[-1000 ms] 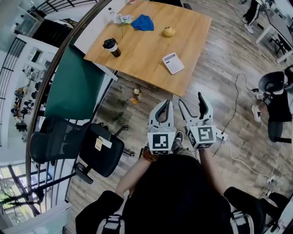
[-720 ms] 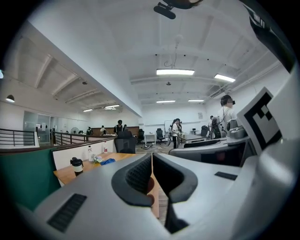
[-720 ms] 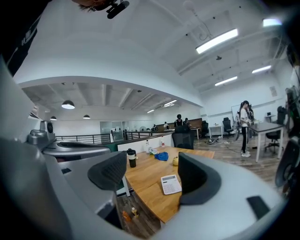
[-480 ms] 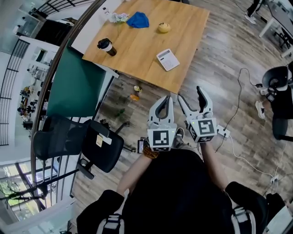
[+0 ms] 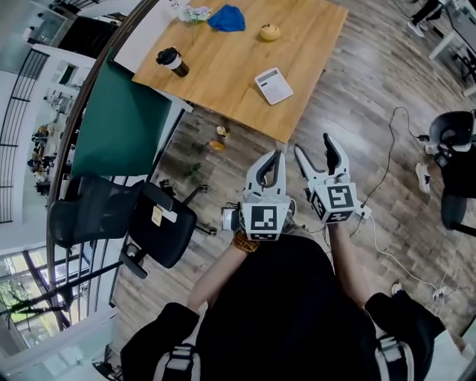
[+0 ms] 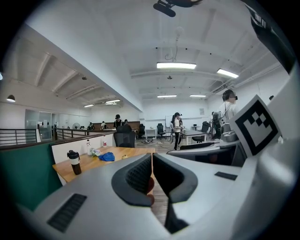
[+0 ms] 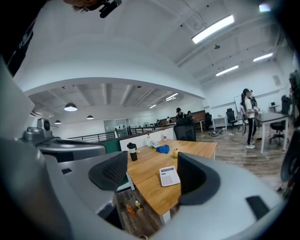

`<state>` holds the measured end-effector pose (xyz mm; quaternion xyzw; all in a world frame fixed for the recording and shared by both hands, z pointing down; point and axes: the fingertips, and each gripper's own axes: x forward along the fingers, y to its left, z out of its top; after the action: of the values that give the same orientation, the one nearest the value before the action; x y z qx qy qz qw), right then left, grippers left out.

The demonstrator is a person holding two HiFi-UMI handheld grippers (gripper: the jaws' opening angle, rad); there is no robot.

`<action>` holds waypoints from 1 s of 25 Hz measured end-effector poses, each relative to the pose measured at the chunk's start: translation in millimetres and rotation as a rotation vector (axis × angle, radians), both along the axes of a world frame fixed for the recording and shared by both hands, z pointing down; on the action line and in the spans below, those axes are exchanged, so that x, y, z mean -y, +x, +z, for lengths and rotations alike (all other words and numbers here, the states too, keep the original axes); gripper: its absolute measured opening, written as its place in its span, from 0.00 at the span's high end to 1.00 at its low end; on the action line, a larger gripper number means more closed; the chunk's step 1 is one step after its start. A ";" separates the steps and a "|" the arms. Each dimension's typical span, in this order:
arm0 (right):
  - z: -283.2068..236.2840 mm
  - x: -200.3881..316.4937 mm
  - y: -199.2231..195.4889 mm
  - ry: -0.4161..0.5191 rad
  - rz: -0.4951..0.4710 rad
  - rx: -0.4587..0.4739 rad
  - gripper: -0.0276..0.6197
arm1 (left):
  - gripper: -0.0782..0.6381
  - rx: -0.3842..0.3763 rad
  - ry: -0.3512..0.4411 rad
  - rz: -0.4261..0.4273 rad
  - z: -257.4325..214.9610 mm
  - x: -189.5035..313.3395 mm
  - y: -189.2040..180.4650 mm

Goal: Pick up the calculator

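Brown wood makes up the table (image 5: 223, 74), and the white calculator (image 5: 274, 85) lies flat on it, close to the edge nearest me. I hold my left hand-held gripper (image 5: 278, 154) out in front of me over the floor (image 5: 223, 175). Its two jaws are pressed tight together with nothing between them. My right hand-held gripper (image 5: 314, 147) is just beside it, and its jaws stand wide apart with nothing in them. In the right gripper view I see the calculator through the gap between the jaws, but it is far off on the table. Both are well apart from the calculator. A dark cup (image 5: 172, 61), a blue cloth (image 5: 227, 18) and a small yellow thing (image 5: 270, 32) sit farther back on the table. A black chair (image 5: 160, 234) stands on the floor to my left.
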<state>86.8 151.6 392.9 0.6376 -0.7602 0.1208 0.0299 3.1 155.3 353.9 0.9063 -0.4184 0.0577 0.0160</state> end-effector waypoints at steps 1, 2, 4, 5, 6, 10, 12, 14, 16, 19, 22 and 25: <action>2.9 1.2 1.0 -0.006 -0.002 0.000 0.45 | 0.85 -0.001 -0.006 0.005 3.4 2.6 1.6; 5.7 2.3 2.5 -0.012 -0.002 0.000 0.45 | 0.85 -0.003 -0.011 0.011 6.7 5.5 3.6; 11.6 4.7 6.6 -0.027 0.003 -0.001 0.45 | 0.85 -0.010 -0.016 0.020 11.3 12.4 8.2; 14.0 6.3 8.5 -0.035 0.006 -0.001 0.45 | 0.85 -0.014 -0.018 0.024 12.5 16.6 10.8; 15.6 8.1 10.0 -0.042 0.009 0.000 0.45 | 0.85 -0.019 -0.019 0.030 13.0 21.1 13.5; 16.5 20.1 17.4 -0.061 0.015 -0.014 0.45 | 0.85 -0.032 -0.015 0.063 10.6 41.3 28.4; 15.9 30.2 22.5 -0.067 0.016 -0.023 0.46 | 0.85 -0.040 -0.010 0.080 6.8 51.0 35.4; 15.5 42.4 27.7 -0.070 0.018 -0.032 0.46 | 0.85 -0.049 -0.009 0.091 3.9 60.8 39.8; 15.0 56.1 31.8 -0.073 0.019 -0.045 0.46 | 0.85 -0.054 -0.012 0.096 3.3 72.3 41.0; 14.9 73.2 36.7 -0.079 0.028 -0.059 0.46 | 0.85 -0.055 -0.021 0.100 5.7 89.2 39.7; 15.6 85.6 40.5 -0.089 0.041 -0.067 0.47 | 0.85 -0.065 -0.033 0.104 8.2 104.8 40.2; 15.1 97.6 40.5 -0.104 0.050 -0.078 0.47 | 0.85 -0.076 -0.044 0.114 8.6 120.4 41.3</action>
<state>127.3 54.0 407.9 0.6583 -0.7350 0.1357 0.0894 44.5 34.9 362.5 0.9296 -0.3639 0.0333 0.0483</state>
